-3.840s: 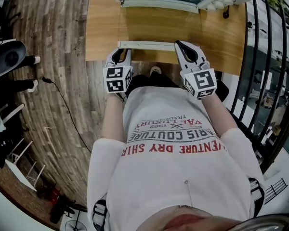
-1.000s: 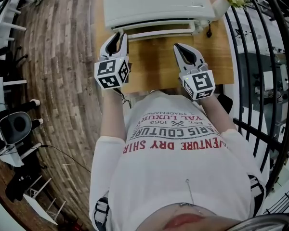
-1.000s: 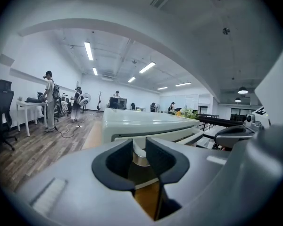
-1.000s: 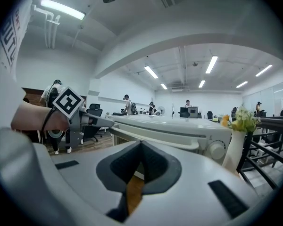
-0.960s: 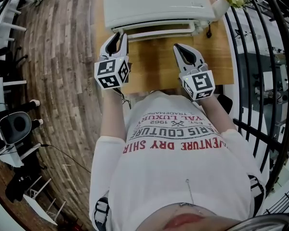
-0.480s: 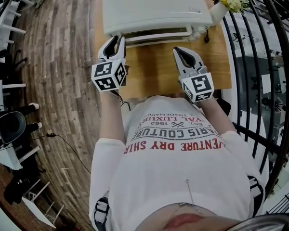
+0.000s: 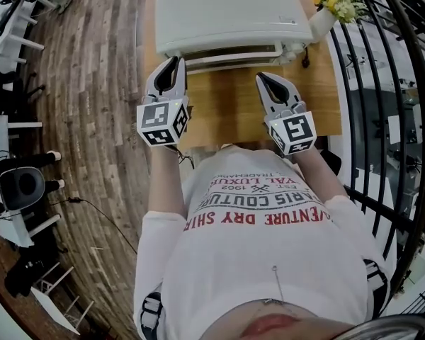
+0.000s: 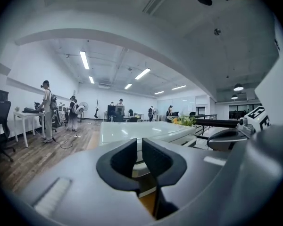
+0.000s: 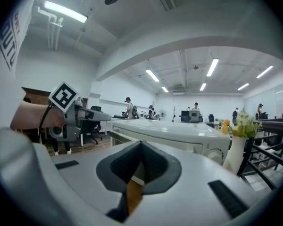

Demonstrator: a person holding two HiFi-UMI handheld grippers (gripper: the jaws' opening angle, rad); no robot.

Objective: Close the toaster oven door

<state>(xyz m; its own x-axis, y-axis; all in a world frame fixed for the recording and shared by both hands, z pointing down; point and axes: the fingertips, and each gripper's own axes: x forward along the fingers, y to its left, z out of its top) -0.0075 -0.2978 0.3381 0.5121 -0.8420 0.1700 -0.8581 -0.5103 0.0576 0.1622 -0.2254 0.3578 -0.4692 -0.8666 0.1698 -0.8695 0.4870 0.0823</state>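
Door (image 7: 230, 52) has gone from lying flat open to upright against the toaster oven (image 7: 227, 9), upper centre of the head view. Both grippers have backed off and aren't touching it.

Task looks done or nearly so. From above the door is only a pale strip along the front edge, with a dark slit behind it, so I can't confirm it's fully seated. Maybe a final push left.

Left gripper (image 7: 175, 62): jaws closing, narrow gap, nothing between them. Right gripper (image 7: 263, 78): jaws together, empty.

Oven is a smooth white box with rounded corners and a round knob (image 9: 217, 156) on the front. Surface (image 7: 227, 112) is flat, light wood grain. Floor (image 7: 92, 83) is darker plank.
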